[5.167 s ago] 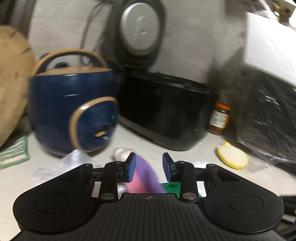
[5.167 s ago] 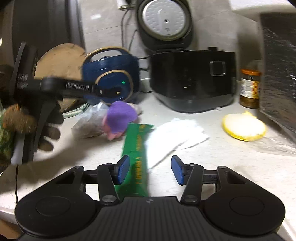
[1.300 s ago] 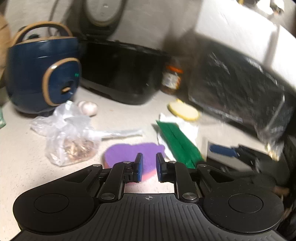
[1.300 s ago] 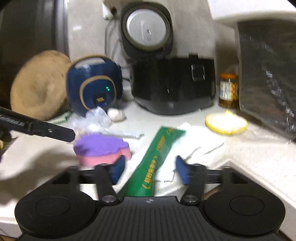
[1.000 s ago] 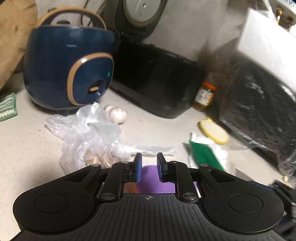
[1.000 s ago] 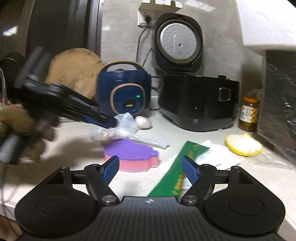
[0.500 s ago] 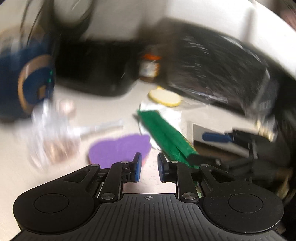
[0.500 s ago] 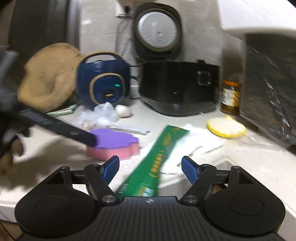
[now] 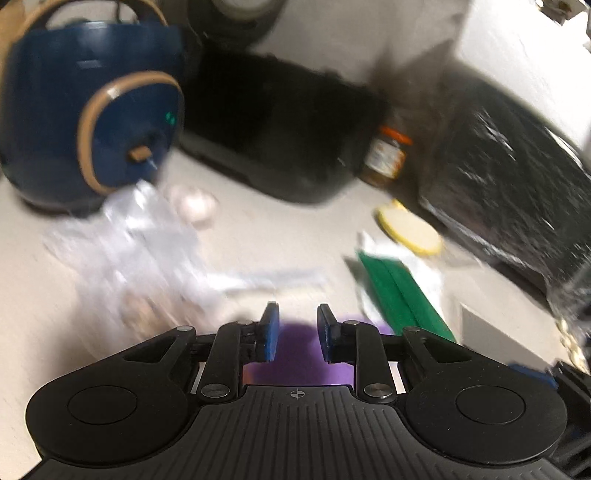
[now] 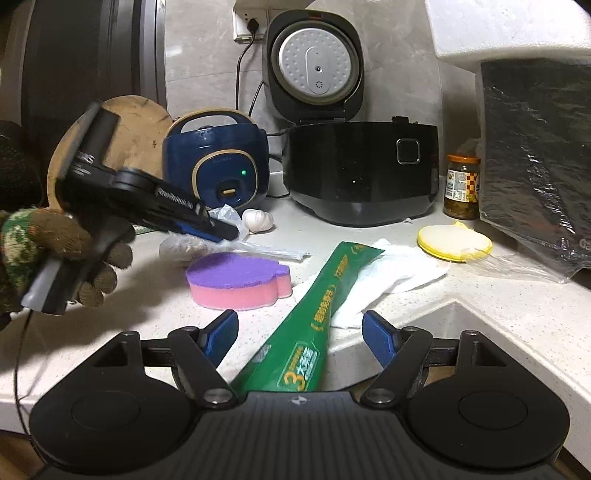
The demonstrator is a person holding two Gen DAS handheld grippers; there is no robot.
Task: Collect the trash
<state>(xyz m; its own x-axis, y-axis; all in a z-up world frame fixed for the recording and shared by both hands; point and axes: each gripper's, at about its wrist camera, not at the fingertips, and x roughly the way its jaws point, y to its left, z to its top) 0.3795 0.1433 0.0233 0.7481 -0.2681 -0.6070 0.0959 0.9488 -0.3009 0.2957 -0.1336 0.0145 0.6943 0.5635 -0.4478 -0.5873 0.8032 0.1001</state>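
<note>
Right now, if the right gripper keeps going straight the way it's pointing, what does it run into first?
Most likely the green packet, which lies between the right gripper's open fingers and runs ahead onto the white paper towel; exact height above it is unclear.

left gripper point(image 9: 294, 336) off the purple sponge point(image 10: 236, 280), jaws just opened, empty

Grey tiled wall point(image 10: 207, 66), wall socket point(image 10: 248, 22), speckled countertop point(image 10: 509, 302)

left claw point(image 9: 294, 336): narrow gap, jaws just opened, empty | right claw point(image 10: 300, 334): jaws wide, empty
</note>
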